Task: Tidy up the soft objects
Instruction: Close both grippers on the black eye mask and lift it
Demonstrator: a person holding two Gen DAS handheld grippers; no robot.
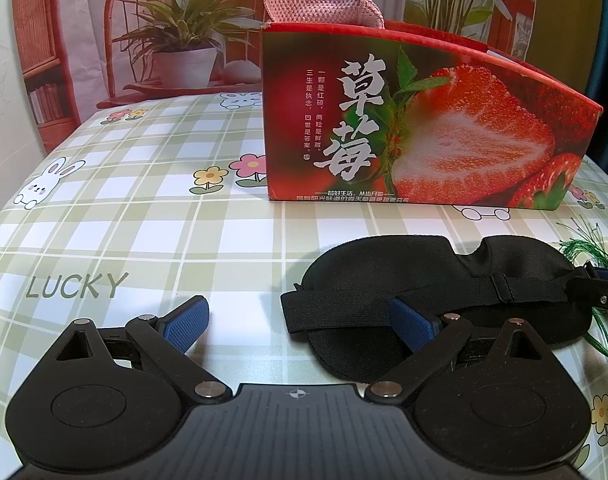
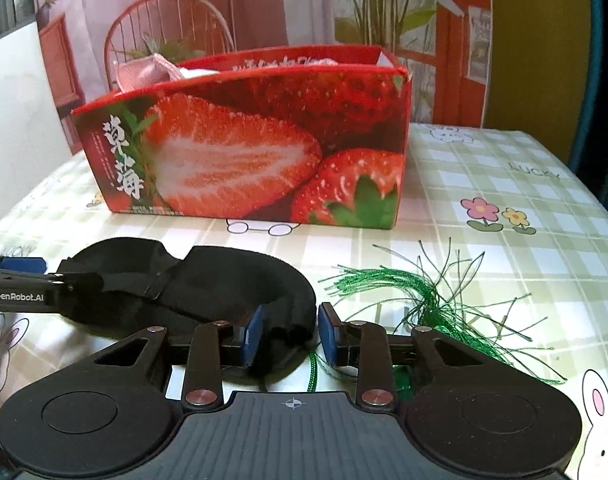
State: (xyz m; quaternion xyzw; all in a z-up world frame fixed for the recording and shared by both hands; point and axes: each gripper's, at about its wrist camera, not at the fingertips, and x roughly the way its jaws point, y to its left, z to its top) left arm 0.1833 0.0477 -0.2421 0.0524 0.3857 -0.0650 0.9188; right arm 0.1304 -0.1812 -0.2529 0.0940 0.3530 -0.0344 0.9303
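Eye mask (image 2: 192, 280) between right jaws, strawberry box (image 2: 264, 152) behind

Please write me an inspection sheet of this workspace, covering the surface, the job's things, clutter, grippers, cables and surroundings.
Surface: table under a green checked cloth with rabbits, flowers and the word LUCKY.
Job's things: black sleep mask lies flat in front of the strawberry box; a pink knitted cloth sticks out of the box top; green tassel lies to the right of the mask.
Clutter: nothing seen.
Grippers: left gripper open, one pad over the mask's strap end; right gripper closed on the mask's right edge.
Cables: nothing seen.
Surroundings: printed backdrop of a chair and potted plants behind the table.
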